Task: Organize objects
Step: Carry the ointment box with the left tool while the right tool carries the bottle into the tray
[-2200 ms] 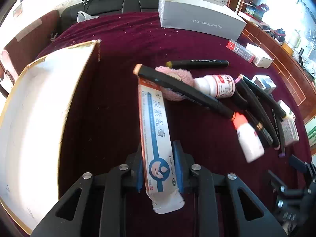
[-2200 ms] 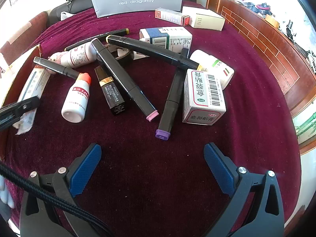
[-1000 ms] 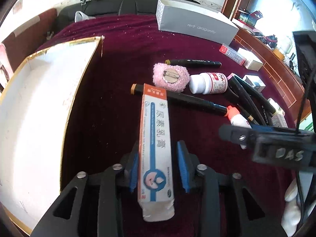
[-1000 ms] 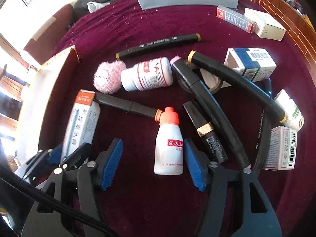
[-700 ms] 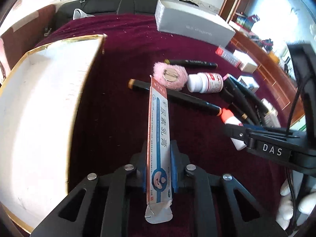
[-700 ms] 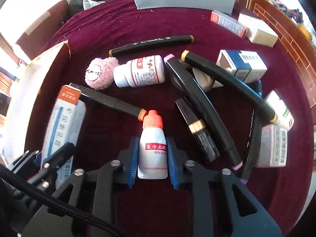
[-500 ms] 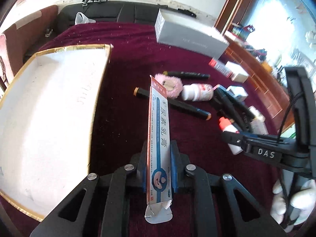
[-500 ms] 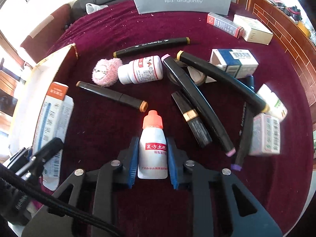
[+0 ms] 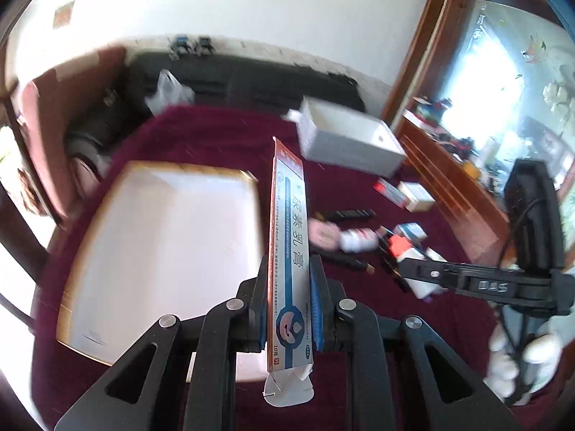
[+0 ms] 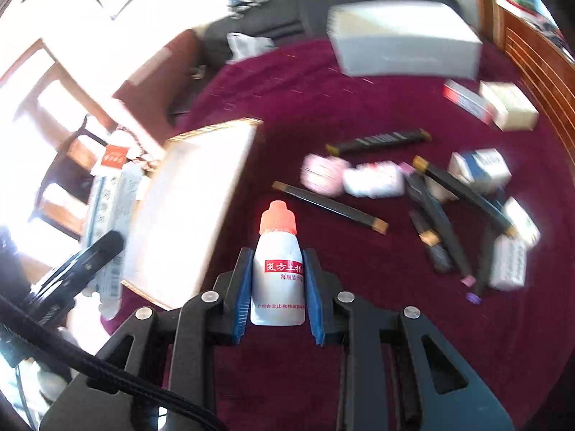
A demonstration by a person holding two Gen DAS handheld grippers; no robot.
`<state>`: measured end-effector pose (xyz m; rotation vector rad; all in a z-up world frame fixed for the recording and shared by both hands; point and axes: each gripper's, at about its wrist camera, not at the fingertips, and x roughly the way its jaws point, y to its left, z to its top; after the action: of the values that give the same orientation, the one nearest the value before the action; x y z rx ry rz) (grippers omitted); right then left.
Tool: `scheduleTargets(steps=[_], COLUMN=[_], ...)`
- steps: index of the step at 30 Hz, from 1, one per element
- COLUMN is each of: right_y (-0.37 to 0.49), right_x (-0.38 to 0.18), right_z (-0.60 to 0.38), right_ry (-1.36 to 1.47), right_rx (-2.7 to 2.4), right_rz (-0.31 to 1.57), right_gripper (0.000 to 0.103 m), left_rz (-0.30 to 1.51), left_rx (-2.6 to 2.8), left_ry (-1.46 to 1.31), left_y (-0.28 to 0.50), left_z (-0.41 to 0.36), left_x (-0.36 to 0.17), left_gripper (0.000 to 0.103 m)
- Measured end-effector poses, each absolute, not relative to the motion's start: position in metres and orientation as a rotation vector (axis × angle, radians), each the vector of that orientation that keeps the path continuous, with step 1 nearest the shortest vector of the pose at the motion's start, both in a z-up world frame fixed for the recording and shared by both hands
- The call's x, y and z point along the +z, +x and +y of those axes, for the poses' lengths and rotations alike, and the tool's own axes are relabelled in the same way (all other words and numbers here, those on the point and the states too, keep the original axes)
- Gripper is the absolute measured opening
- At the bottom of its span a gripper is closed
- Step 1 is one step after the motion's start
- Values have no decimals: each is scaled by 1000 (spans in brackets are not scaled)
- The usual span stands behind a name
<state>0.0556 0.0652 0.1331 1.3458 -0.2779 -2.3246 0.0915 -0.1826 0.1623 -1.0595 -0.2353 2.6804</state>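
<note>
Now I am pinching a light, crushable white-and-blue ointment carton (image 9: 289, 269) low in my left jaws, and a stiff, slippery orange-capped white plastic bottle (image 10: 277, 269) around its body in my right jaws.

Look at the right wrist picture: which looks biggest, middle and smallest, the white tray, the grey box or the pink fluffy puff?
1. white tray
2. grey box
3. pink fluffy puff

The tray sits nearer the camera than the box, so their true sizes may be closer than they look.
</note>
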Motion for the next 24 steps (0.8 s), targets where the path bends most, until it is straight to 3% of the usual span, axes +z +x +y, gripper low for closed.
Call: scheduleTargets(steps=[10,24], right_y=[3,-100], right_x=[184,87], right_z=[-41,-95], right_ry=[1227,1412], right_rx=[-2247,-2254], right_rz=[-211,-204], right_gripper=[25,25], left_rz=[-79,-191], left_rx=[2916,2792], left_ry=[-1021,-1326], left_y=[33,-77], left_z=[-239,-272], left_x=[186,84], left_gripper=[15,15])
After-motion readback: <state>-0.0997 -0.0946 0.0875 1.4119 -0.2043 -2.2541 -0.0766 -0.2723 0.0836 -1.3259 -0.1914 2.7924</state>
